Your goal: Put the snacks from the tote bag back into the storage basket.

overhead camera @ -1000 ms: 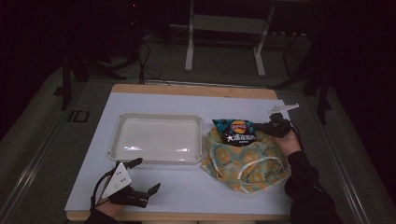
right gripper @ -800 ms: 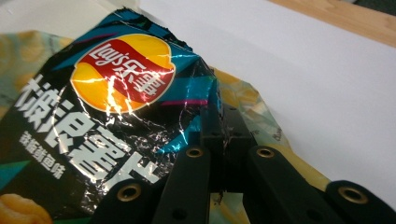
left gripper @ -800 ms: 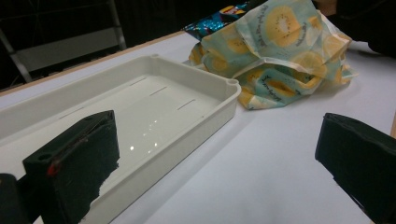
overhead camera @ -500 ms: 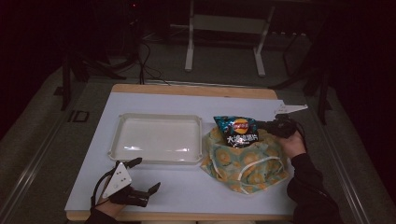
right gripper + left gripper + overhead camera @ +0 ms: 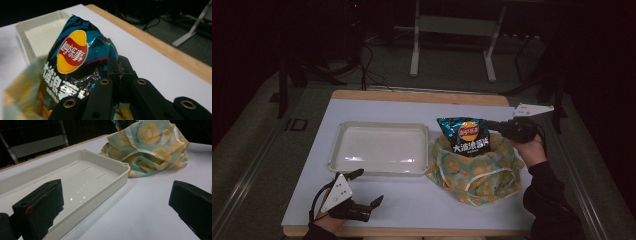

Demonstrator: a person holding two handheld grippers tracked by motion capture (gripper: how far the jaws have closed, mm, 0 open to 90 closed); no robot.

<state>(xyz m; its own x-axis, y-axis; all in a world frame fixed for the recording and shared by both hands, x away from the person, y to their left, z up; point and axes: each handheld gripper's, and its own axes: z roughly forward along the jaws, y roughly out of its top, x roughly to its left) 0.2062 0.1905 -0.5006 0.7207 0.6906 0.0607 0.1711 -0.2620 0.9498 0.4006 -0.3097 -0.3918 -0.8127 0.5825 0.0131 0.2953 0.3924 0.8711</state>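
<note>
Overall, white table, dark room

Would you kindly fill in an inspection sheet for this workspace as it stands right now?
Surface: white table top with a wooden far edge, dry and tidy.
Job's things: chip bag standing partly out of the kiwi-print cloth bag; empty white tray to the cloth bag's left, beside it.
Clutter: nothing seen.
Grippers: right gripper shut on the chip bag's edge; left gripper open, holding nothing, resting near the table's front edge.
Cables: a black cable loops from the left gripper; more cables lie on the floor beyond the table.
Surroundings: dark room, a white metal stand behind the table.
</note>
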